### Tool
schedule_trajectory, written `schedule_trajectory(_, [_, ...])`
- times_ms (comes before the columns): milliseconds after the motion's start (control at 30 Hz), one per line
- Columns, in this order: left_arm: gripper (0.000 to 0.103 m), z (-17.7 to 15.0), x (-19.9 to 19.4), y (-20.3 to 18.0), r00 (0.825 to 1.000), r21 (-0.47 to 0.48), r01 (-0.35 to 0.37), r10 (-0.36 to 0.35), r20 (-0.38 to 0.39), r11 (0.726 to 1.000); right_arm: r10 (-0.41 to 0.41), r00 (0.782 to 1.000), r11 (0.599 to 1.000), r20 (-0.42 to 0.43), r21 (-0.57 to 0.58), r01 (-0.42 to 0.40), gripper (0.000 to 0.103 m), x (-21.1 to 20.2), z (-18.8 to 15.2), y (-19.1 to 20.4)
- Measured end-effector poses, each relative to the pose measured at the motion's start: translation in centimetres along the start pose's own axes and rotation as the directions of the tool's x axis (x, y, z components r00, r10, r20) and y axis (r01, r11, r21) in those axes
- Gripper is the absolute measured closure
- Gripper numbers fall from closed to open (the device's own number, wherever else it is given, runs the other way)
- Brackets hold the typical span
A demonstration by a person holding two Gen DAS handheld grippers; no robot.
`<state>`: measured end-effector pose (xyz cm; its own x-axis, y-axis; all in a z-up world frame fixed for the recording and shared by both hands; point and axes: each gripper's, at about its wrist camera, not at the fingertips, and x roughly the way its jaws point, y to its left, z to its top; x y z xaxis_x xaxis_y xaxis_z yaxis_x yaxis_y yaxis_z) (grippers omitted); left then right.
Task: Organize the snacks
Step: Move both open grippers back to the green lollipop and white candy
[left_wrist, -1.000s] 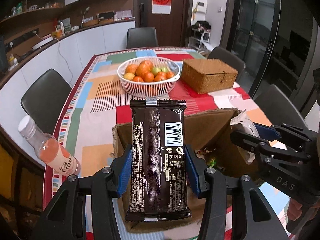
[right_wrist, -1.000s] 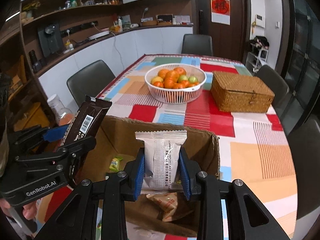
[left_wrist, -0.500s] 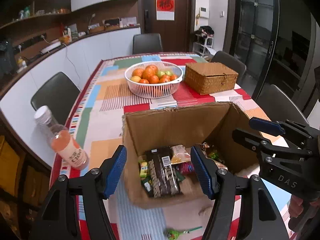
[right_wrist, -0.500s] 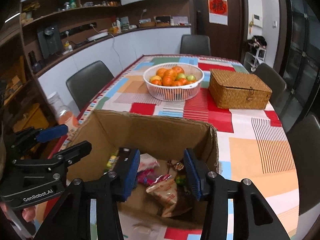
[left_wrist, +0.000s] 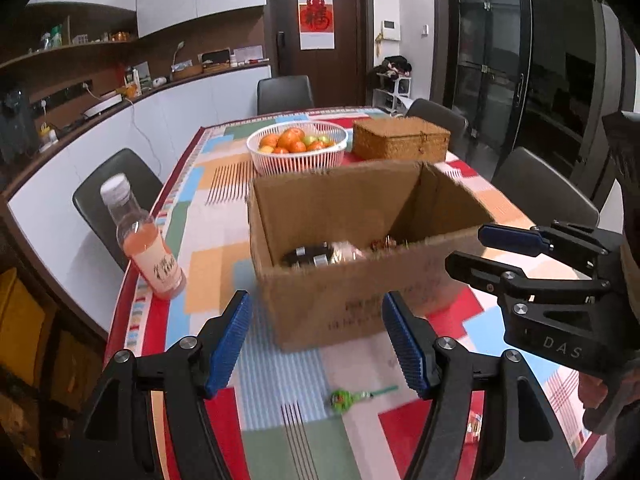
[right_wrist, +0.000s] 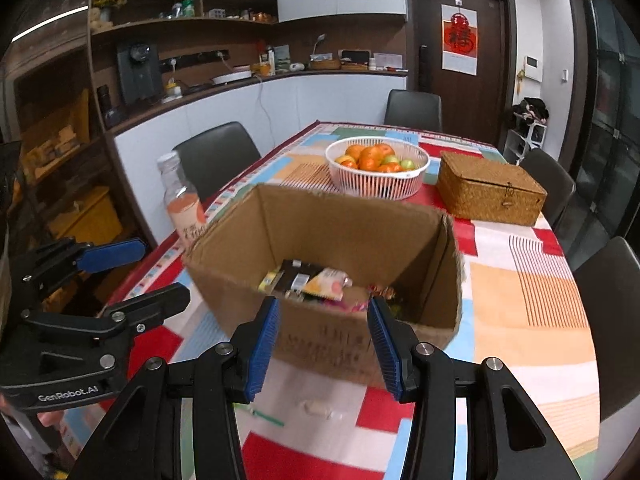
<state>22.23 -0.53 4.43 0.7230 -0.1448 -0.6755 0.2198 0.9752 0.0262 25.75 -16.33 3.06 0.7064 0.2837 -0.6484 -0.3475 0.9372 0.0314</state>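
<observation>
An open cardboard box (left_wrist: pixel 352 292) (right_wrist: pixel 320 336) stands on the patchwork tablecloth and holds several snack packets, among them a dark bar (right_wrist: pixel 298 276) and an orange-white pack (right_wrist: pixel 326 284). My left gripper (left_wrist: pixel 320 344) is open and empty, in front of the box. My right gripper (right_wrist: pixel 322 344) is open and empty, close to the box's near wall. A green lollipop (left_wrist: pixel 344 398) lies on the cloth before the box. A small white candy (right_wrist: pixel 318 408) and a green stick (right_wrist: pixel 266 416) lie below my right gripper.
A drink bottle (left_wrist: pixel 146 244) (right_wrist: pixel 184 204) stands by the table's left edge. A white fruit basket (left_wrist: pixel 296 148) and a wicker box (left_wrist: pixel 400 140) sit behind the cardboard box. Dark chairs (left_wrist: pixel 116 184) surround the table.
Both grippers opened and dropped the dark bar and the white packet into the box. Both then pulled back and lower, to the box's near side.
</observation>
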Motion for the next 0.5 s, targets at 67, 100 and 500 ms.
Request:
schedule_trajectory(67, [0.036,-1.4,0.0,-0.2,1.0,0.0,0.001,-0.001,-0.018,1.0,0.001,1.0,1.0,-0.028,-0.01,-0.001,0.056,0.3,-1.1,0.3])
schedule_trajectory(100, [0.036,-2.0,0.0,-0.2,1.0,0.002,0.004,-0.004,-0.025,1.0,0.001,0.999,1.0,-0.039,-0.015,-0.002,0.056,0.4,-1.6,0.3])
schedule_trajectory(500, [0.036,-8.5,2.9,-0.8,0.986,-0.007,0.044,-0.044,-0.158,0.999,0.0,0.982,0.995,-0.186,-0.094,-0.018,0.056,2.6,-7.2,1.5])
